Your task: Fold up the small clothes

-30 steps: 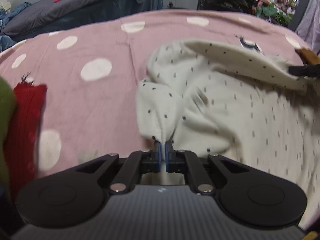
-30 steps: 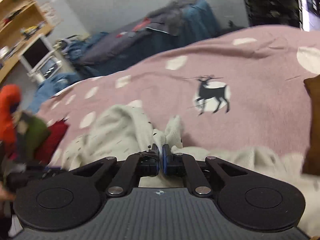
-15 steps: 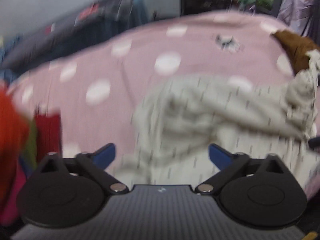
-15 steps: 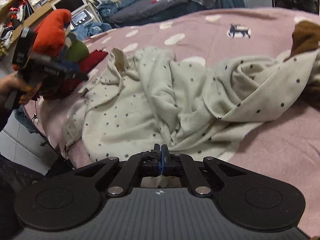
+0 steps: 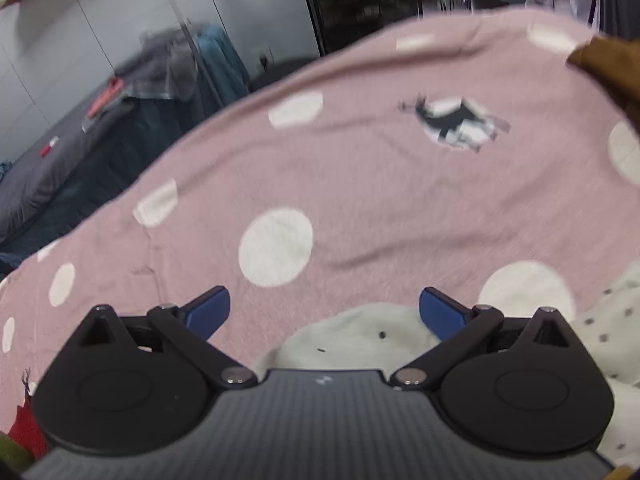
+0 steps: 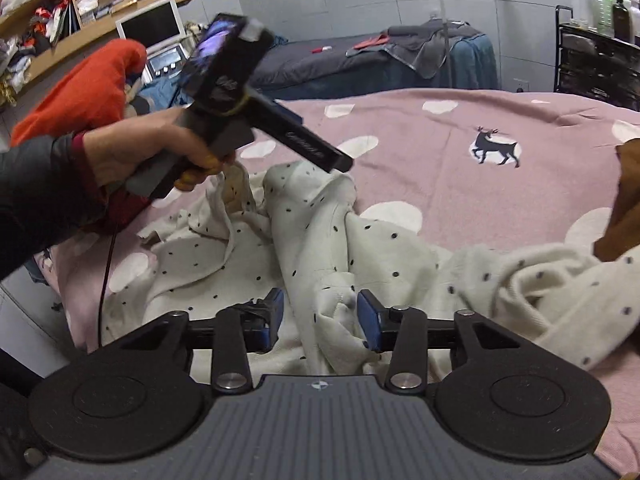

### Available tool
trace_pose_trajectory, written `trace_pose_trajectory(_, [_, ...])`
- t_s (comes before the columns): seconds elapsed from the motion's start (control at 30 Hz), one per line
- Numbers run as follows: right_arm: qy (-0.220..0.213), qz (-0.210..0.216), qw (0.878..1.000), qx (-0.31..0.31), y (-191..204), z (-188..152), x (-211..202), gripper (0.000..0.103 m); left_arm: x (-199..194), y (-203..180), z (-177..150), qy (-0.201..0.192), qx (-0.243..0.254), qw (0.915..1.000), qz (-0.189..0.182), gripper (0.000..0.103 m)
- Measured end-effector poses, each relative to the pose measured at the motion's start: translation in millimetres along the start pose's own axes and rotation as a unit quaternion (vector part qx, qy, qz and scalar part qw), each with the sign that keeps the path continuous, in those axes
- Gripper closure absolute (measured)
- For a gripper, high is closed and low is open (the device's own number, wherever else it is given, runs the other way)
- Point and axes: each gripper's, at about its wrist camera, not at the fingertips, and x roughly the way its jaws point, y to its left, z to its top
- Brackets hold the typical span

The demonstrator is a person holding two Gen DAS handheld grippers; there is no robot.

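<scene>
A cream garment with small dark dots (image 6: 304,240) lies crumpled on the pink blanket (image 6: 460,184). My right gripper (image 6: 320,320) is open, its blue pads on either side of a bunched fold of the garment. My left gripper (image 5: 324,312) is open and empty, just above the garment's edge (image 5: 360,336), looking across the blanket (image 5: 380,208). In the right wrist view the left gripper (image 6: 338,166) is held in a hand, its tip at the garment's far fold.
A brown garment (image 6: 624,200) lies at the blanket's right edge. Red cloth (image 5: 24,424) sits at the left. An orange item (image 6: 80,88), shelves with a monitor (image 6: 152,26) and a dark bed (image 6: 360,60) stand beyond.
Both grippers have opened and let go of the garment. The left one swung up and forward to the far fold. The right one drew back low over the cloth.
</scene>
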Motion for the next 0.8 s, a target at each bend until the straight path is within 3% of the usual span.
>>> trace_pose_trajectory(0.03, [0.004,-0.008,1.0,-0.005,2.5,0.5,3.2,0.089,8.6,-0.4,-1.4,0.019,0.002,0.9998,0.009,0.0])
trace_pose_trajectory(0.07, [0.001,-0.01,1.0,-0.012,6.8,0.7,1.4,0.089,14.4,-0.6,-6.3,0.035,0.007,0.9992,0.018,0.003])
trace_pose_trajectory(0.1, [-0.015,-0.003,1.0,-0.022,13.4,0.3,-5.4,0.089,12.9,-0.6,-12.1,0.041,0.011,0.9989,0.02,0.014])
trace_pose_trajectory(0.2, [-0.046,0.032,0.996,-0.064,30.0,-2.9,-29.0,0.089,-15.8,1.4,-40.6,0.039,0.02,0.9989,-0.019,0.042])
trace_pose_trajectory(0.27, [-0.046,0.053,0.993,-0.093,38.6,-9.0,-38.5,0.089,-35.5,3.9,-69.2,0.063,0.024,0.9971,-0.036,0.051])
trace_pose_trajectory(0.33, [-0.025,0.087,0.991,-0.103,44.0,-18.3,-41.0,0.089,-55.2,8.7,-100.1,0.062,0.015,0.997,-0.044,0.052])
trace_pose_trajectory(0.47, [0.044,0.128,0.984,-0.115,55.6,-41.9,-27.9,0.089,-85.1,18.3,-132.9,0.09,-0.002,0.9951,-0.042,0.051])
trace_pose_trajectory(0.53, [0.055,0.133,0.983,-0.11,54.6,-41.9,-25.6,0.089,-100.9,22.0,-138.6,0.084,-0.019,0.9955,-0.039,0.045])
trace_pose_trajectory(0.6, [0.059,0.137,0.983,-0.109,52.7,-37.8,-26.3,0.089,-115.2,25.0,-136.1,0.073,-0.035,0.9959,-0.041,0.025])
trace_pose_trajectory(0.7, [0.069,0.14,0.983,-0.101,47.6,-33.8,-24.0,0.089,-138.5,25.5,-123.4,0.026,-0.052,0.9974,-0.044,0.004])
trace_pose_trajectory(0.8, [0.072,0.136,0.983,-0.096,45.2,-32.8,-24.6,0.089,-149.5,17.8,-108.5,0.006,-0.05,0.9973,-0.054,0.0])
